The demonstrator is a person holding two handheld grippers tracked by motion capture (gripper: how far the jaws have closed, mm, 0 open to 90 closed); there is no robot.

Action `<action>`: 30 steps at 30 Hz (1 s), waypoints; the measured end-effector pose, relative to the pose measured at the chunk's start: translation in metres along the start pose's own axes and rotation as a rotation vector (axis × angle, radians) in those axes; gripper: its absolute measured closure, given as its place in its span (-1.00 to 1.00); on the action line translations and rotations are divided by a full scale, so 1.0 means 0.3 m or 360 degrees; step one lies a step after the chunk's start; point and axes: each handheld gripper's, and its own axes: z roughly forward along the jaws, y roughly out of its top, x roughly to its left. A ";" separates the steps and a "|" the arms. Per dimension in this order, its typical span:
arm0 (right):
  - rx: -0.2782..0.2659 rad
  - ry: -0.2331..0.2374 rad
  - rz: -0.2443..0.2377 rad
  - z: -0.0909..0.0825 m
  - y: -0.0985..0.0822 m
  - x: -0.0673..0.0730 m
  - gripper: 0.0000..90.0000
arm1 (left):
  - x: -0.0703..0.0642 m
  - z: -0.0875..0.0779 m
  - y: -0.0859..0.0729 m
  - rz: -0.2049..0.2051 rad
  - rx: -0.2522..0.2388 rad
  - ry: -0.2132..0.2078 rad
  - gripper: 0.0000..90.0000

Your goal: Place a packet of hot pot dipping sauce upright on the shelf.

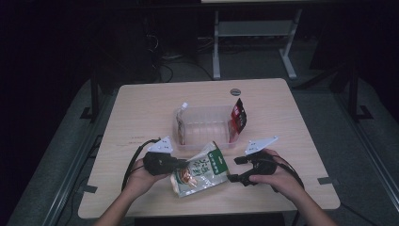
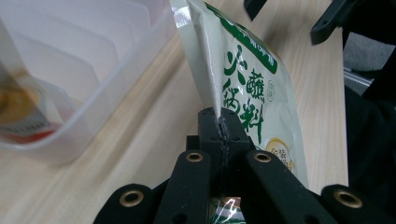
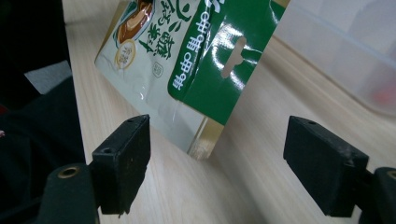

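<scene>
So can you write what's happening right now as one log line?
left gripper: shut on sauce packet edge | right gripper: open, near packet | clear tub: behind packet

The sauce packet (image 1: 200, 170) is a flat, glossy pouch, pale cream over most of its face, with a green band across its top end carrying white characters and a punched hang slot. Large green characters run down the middle, and a picture of brown food with a small round gold seal sits toward the bottom end. It is tilted up on one long edge rather than lying flat, pinched at that edge. It sits just beside the near wall of the clear plastic container (image 1: 205, 142), green end closest to that wall.
</scene>
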 end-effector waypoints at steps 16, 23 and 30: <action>-0.0126 0.0186 0.0003 0.051 0.140 -0.021 -0.48 | -0.017 -0.068 0.045 0.0048 -0.0180 0.0020 1.00; -0.0155 0.0310 0.0029 0.078 0.170 -0.021 -0.22 | -0.029 -0.058 0.046 0.0066 -0.0182 -0.0004 1.00; -0.0153 0.0392 0.0060 0.070 0.168 -0.028 0.34 | -0.040 -0.045 0.052 0.0090 -0.0185 -0.0013 1.00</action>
